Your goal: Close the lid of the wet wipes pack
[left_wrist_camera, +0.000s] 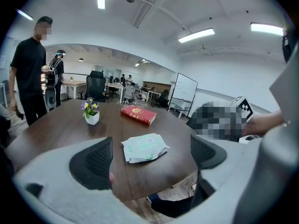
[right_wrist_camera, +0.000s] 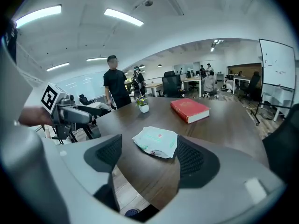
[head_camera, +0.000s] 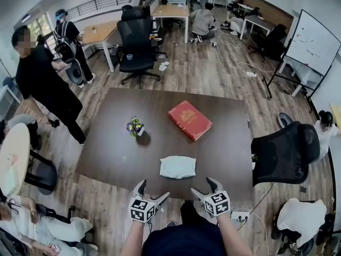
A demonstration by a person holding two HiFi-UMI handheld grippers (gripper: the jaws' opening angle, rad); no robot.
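Apparently the job is done: the wet wipes pack [head_camera: 177, 167] lies flat at lower centre on the dark table [head_camera: 117, 143], no lid visibly raised, with the left gripper [head_camera: 153, 191] and right gripper [head_camera: 202, 186] below it, both released and empty.

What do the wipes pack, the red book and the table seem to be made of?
Wipes pack: likely soft plastic film, crinkled and slightly glossy.
Red book: hard cover, perhaps cloth or leatherette, with gold stamping.
Table: dark wood or wood-look laminate, matte, faint grain.
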